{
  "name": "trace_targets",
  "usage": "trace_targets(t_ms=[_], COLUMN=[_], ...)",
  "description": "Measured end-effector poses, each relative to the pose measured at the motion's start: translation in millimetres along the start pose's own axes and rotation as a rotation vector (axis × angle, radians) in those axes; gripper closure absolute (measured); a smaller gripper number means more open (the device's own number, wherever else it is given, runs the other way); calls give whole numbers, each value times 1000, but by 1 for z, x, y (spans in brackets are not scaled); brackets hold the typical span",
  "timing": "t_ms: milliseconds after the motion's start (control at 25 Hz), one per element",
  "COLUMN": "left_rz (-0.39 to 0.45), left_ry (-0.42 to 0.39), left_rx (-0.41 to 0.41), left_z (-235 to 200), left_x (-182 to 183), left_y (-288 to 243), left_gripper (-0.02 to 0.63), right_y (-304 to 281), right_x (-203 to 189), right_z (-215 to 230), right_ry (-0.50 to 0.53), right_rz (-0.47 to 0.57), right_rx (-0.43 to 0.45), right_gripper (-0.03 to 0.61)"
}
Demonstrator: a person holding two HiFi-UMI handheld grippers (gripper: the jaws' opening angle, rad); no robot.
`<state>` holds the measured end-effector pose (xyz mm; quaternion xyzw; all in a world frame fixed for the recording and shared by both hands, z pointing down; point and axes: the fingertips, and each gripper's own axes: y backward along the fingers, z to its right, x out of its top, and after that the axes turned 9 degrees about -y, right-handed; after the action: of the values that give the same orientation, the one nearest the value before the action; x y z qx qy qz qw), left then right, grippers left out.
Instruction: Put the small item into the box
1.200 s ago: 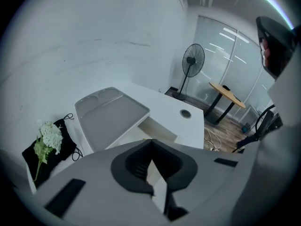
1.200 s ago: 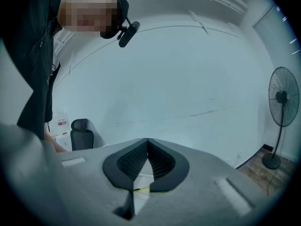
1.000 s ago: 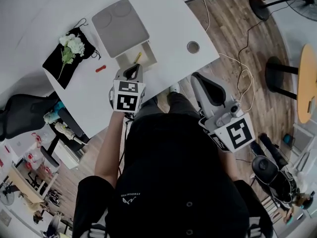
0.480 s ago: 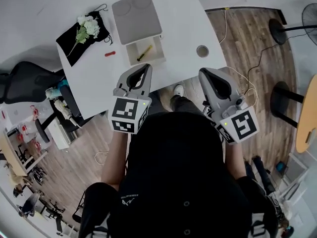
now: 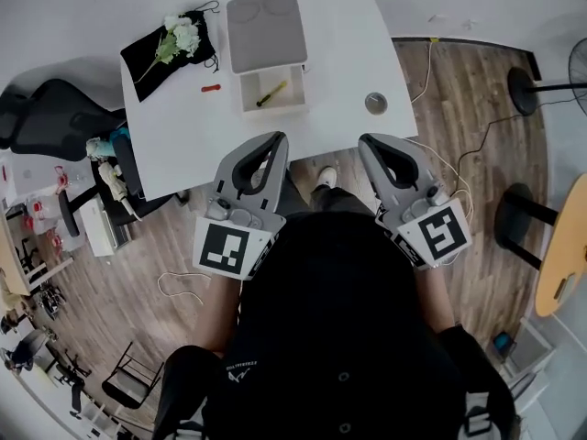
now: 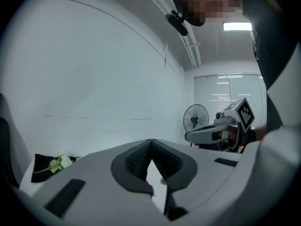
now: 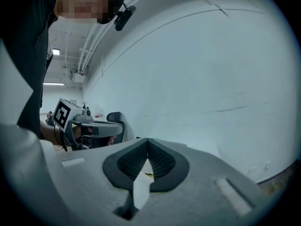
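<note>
A small white open box [image 5: 295, 92] stands on the white table [image 5: 344, 35], with a thin yellow item [image 5: 271, 93] lying inside it. A small red item [image 5: 211, 88] lies on the table left of the box. My left gripper [image 5: 275, 139] is shut and empty, held off the table's near edge, below the box. My right gripper [image 5: 366, 142] is also shut and empty, level with the left one and to its right. In the left gripper view my left gripper [image 6: 151, 142] has its jaws closed together; the right gripper [image 7: 147, 142] looks the same in its own view.
A grey square lid [image 5: 266, 30] lies behind the box. A black pouch with white flowers [image 5: 174, 37] is at the table's far left. A round grey disc [image 5: 376, 104] sits near the right edge. A black chair [image 5: 41, 122] stands left of the table; cables and fan bases [image 5: 541, 90] are on the floor.
Both grippers have drawn back from the table toward the body; the left one was over the table edge by the box a second ago. The head view has shifted.
</note>
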<state>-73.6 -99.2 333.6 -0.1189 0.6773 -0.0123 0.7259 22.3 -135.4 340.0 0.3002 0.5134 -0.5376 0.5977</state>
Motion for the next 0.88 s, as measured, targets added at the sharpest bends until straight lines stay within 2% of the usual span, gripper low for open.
trace_targets(t_ms=[240, 520, 880], left_rz=[81, 102, 181], left_ry=[19, -5, -46], left_rx=[22, 76, 112], left_z=[34, 42, 35], left_x=[17, 26, 68], left_y=[3, 6, 10], left_gripper=[609, 609, 609], right_y=[18, 36, 57], right_x=[-3, -1, 47], right_z=[-3, 2, 3], right_ry=[20, 40, 123], right_rz=[-4, -3, 88], right_rx=[44, 60, 69], right_gripper=[577, 577, 577])
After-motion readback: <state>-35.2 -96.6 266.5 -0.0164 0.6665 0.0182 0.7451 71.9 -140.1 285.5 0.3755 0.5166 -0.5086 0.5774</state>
